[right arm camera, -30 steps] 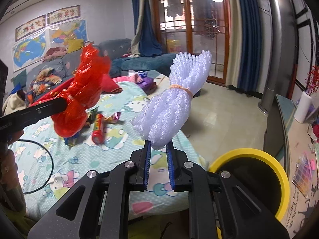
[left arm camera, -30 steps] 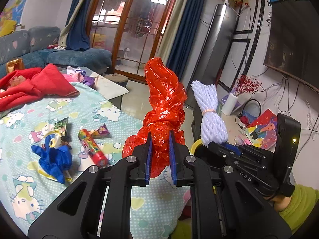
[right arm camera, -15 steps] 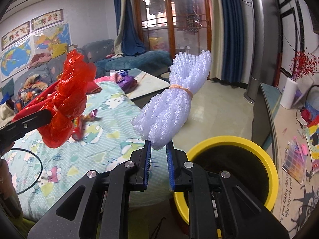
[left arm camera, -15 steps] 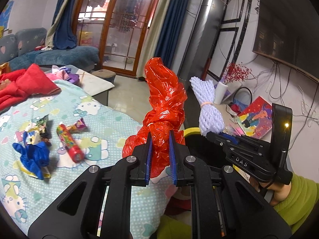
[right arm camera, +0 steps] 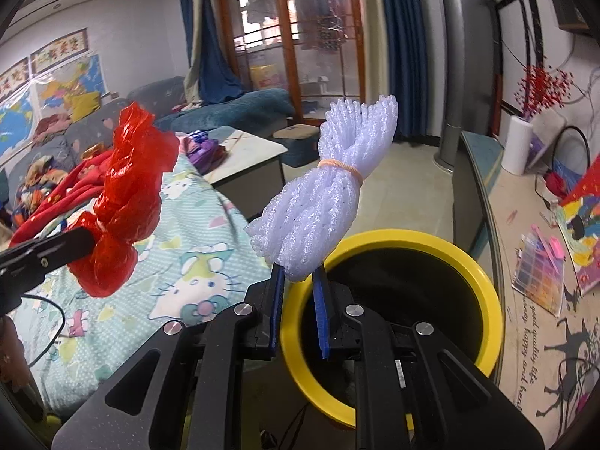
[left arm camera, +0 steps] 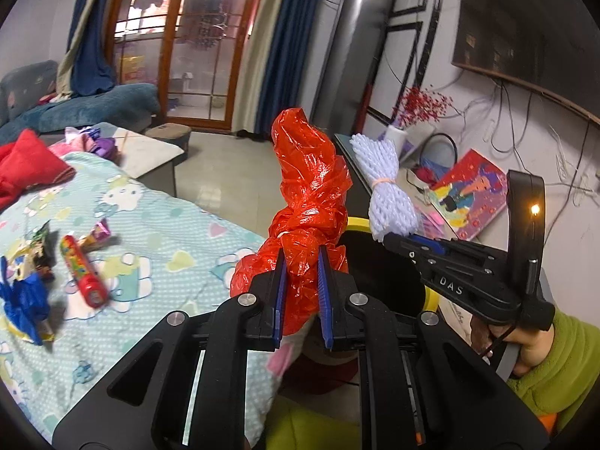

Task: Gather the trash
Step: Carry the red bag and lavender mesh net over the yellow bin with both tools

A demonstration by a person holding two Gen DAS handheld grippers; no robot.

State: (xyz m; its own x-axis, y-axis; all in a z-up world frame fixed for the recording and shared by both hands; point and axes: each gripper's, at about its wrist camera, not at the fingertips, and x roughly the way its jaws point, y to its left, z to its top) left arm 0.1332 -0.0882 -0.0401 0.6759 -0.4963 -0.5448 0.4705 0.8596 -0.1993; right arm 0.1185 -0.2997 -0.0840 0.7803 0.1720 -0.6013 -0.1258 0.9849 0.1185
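The red plastic bag (left arm camera: 307, 202) is thin, crinkled and glossy. The white foam net (right arm camera: 330, 187) looks soft and ribbed. The yellow bin (right arm camera: 483, 300) is smooth plastic; the bedsheet (left arm camera: 180, 247) is matt printed cloth.

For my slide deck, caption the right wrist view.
Right gripper clamps white foam netting above yellow-rimmed bin; red plastic bag alongside.
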